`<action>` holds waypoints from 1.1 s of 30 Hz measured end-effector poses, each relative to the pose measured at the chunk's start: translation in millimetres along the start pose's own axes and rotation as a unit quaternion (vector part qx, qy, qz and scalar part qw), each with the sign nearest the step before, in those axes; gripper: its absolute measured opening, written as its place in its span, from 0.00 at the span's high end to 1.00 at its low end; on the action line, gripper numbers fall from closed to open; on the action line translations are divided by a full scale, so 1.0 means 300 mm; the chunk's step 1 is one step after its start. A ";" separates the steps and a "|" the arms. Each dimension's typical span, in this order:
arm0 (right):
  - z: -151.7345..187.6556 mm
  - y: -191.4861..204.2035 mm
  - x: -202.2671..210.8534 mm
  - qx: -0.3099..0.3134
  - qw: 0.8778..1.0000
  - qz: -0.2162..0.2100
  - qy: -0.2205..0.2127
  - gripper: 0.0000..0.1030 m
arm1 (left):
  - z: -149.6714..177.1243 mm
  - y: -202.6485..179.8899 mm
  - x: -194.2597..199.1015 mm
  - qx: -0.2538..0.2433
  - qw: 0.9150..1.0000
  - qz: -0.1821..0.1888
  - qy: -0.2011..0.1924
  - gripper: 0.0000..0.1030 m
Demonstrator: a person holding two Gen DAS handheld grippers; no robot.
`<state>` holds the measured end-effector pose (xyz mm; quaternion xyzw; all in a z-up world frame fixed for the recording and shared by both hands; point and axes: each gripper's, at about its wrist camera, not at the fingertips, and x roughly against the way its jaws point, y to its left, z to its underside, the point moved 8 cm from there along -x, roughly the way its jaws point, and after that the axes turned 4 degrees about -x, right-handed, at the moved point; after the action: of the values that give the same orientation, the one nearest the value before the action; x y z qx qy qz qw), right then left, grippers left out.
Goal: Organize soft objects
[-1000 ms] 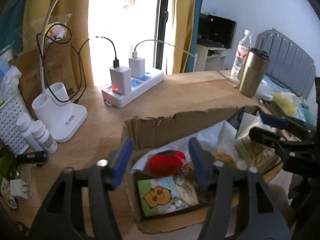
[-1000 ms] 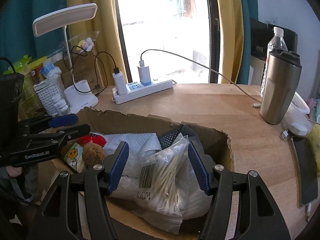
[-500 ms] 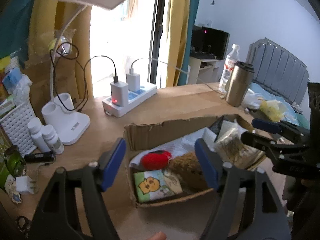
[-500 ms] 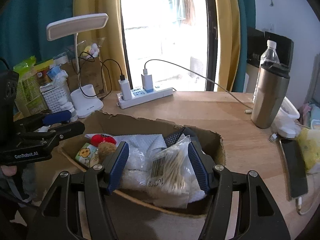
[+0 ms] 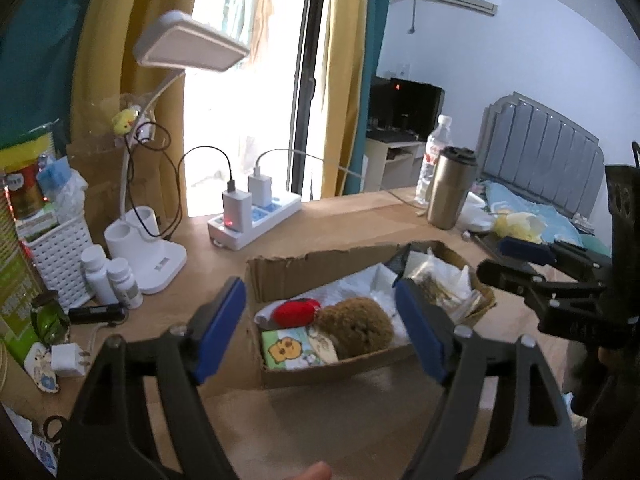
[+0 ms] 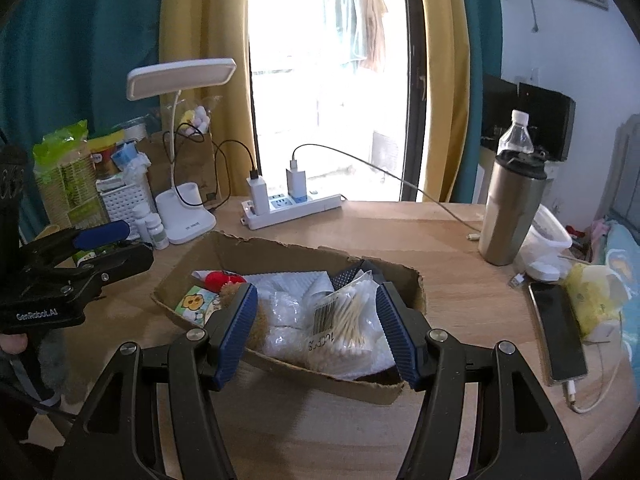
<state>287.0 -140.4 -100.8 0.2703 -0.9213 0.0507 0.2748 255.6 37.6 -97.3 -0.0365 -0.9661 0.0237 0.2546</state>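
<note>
Both grippers have pulled up and back from the cardboard box, which a second ago filled the space between their fingers and now sits lower and smaller in both views. The left gripper has just been opening its jaws; they stand wide, with nothing pressed between the pads. The right gripper holds the same middling gap as before and grips nothing either; the bag of cotton swabs only shows through the gap, lying in the box. To my eye that means the packing is about done and the hands are leaving.

Everything soft is inside the box: a brown plush at its near left corner, a red plush just behind it, a small printed pack beside them, white padded wrap in the middle, the swabs to the right. The box itself is torn and ragged along its rim, with no lid.
</note>
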 end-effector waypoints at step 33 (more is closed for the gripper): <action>0.008 0.097 0.427 0.009 0.995 0.036 -0.095 0.28 | -0.041 -0.143 0.447 -0.016 0.993 0.008 -0.116 0.01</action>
<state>180.4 -176.5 -32.9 0.2430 -0.9519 0.0434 0.1814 142.8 6.3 -18.1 -0.0450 -0.9890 0.0140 0.1402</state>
